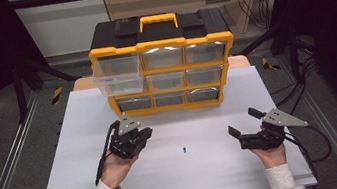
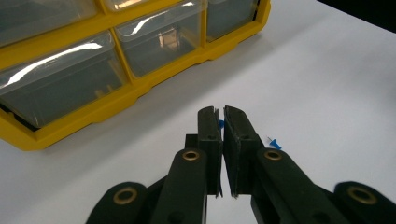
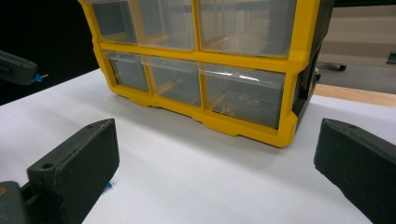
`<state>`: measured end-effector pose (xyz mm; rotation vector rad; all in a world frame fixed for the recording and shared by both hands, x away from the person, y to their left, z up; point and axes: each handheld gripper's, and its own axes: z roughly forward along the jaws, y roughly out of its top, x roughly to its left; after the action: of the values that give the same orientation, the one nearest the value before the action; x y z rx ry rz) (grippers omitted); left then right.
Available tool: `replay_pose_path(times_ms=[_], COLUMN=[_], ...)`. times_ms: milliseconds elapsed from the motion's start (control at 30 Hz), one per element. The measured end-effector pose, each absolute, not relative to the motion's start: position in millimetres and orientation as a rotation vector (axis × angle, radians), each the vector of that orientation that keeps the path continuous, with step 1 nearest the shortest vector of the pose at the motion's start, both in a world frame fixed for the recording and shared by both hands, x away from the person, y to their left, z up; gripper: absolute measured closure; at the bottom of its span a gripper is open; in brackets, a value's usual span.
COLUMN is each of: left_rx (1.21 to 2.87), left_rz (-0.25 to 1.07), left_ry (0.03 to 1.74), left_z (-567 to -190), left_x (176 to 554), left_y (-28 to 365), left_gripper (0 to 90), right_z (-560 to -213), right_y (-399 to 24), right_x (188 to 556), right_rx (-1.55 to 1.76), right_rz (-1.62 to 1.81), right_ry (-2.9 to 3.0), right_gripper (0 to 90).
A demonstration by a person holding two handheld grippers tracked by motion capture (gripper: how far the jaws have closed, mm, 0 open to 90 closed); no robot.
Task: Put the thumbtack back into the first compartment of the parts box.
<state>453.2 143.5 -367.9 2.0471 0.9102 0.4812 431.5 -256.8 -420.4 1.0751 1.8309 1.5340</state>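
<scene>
My left gripper (image 1: 144, 132) hovers over the white tabletop (image 1: 194, 181), left of centre, shut on a small blue pushpin (image 2: 220, 123) pinched at the jaw tips (image 2: 222, 112). The right gripper view shows that pin (image 3: 39, 76) poking out of the left gripper. A second blue pushpin (image 1: 184, 149) lies on the table between the two grippers, just right of the left jaws (image 2: 273, 142). My right gripper (image 1: 242, 121) rests low at the right, open, with nothing between its wide-set jaws (image 3: 219, 140). A yellow and black drawer organizer (image 1: 161, 44) stands behind both.
The organizer's top-left clear drawer (image 1: 118, 75) is pulled out toward me; the other drawers are shut. Its lower drawers (image 2: 159, 42) sit close ahead of the left gripper. Dark floor and metal rails surround the table.
</scene>
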Motion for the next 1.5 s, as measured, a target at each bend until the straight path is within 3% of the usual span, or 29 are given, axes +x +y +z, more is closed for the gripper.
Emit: replay_pose_path(times_ms=[1500], left_rx=[1.995], left_rz=[0.643], left_ry=[0.815], left_z=[-271.9], left_x=[451.4], left_y=[168.3], left_gripper=[85.3], right_z=[-420.2], right_y=[-256.6], right_x=[431.2], right_rx=[1.085], right_rz=[1.534], right_ry=[1.826], right_gripper=[0.5])
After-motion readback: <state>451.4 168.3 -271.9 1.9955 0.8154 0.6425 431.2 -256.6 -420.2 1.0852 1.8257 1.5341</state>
